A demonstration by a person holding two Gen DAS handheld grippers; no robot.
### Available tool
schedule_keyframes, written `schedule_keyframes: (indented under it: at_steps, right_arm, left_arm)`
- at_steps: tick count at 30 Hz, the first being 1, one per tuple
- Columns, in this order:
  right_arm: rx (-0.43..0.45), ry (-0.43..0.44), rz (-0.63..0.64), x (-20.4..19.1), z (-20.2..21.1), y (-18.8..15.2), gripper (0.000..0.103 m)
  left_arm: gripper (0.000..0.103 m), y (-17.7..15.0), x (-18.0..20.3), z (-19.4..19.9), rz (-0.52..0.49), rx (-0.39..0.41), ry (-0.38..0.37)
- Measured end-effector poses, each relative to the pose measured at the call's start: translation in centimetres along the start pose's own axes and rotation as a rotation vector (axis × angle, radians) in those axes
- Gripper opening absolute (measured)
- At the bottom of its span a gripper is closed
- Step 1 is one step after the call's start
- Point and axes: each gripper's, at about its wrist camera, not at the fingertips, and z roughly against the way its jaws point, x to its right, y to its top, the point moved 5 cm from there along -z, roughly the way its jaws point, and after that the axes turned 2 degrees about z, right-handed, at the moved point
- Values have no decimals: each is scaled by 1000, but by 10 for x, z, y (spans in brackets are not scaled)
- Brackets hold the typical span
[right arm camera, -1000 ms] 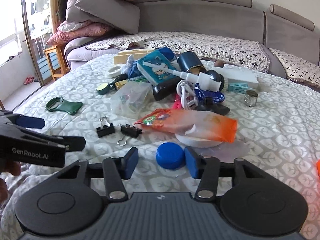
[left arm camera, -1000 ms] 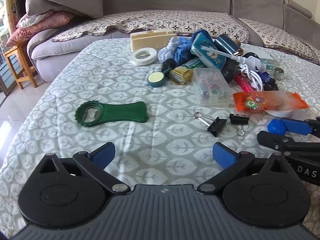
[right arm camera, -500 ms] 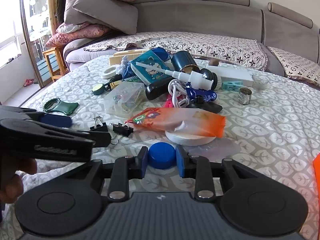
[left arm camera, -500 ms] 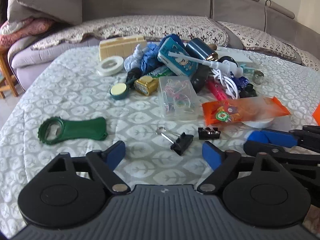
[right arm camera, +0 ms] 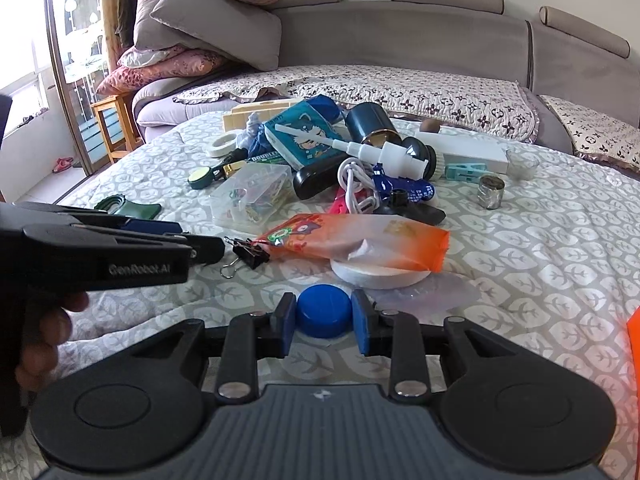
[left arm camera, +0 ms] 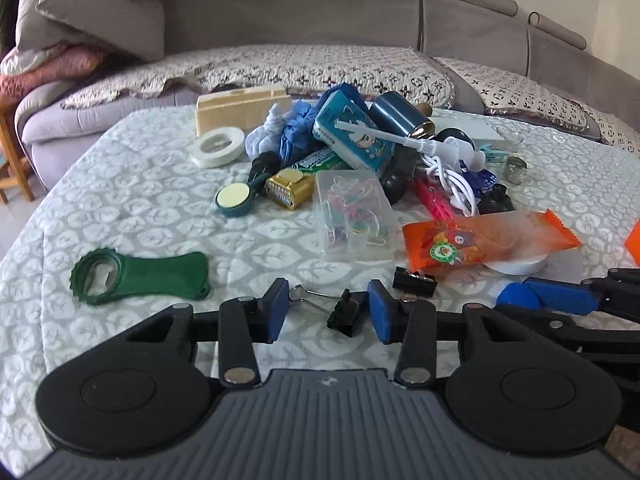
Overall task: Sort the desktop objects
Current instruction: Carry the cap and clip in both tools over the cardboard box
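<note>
- Your right gripper is clamped on the blue bottle cap; both blue pads press its sides, and the cap sits low over the leaf-patterned cloth, just in front of the white tape roll.
- Your left gripper has just been closing. The black binder clip lies between its pads. The right pad is at the clip's body; the left pad stands near the wire handle. You cannot tell whether either pad presses it.
- A second binder clip lies just beyond, touching the orange snack packet.
- The green bottle opener lies apart to the left of the left gripper.
- The clear box of coloured clips sits at the near edge of the main pile.
</note>
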Motion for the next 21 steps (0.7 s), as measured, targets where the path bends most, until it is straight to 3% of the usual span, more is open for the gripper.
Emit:
schedule_keyframes:
  at_steps: [6, 15, 21]
  right_arm:
    - [3, 3, -14, -1, 6, -1, 28]
    - [84, 42, 12, -13, 42, 11, 28]
    - [127, 36, -13, -6, 72, 24, 28]
  left_arm:
    - [41, -5, 8, 15, -15, -17, 13]
    - [42, 2, 12, 42, 0, 3, 68]
    - [42, 6, 35, 66, -11, 2, 104]
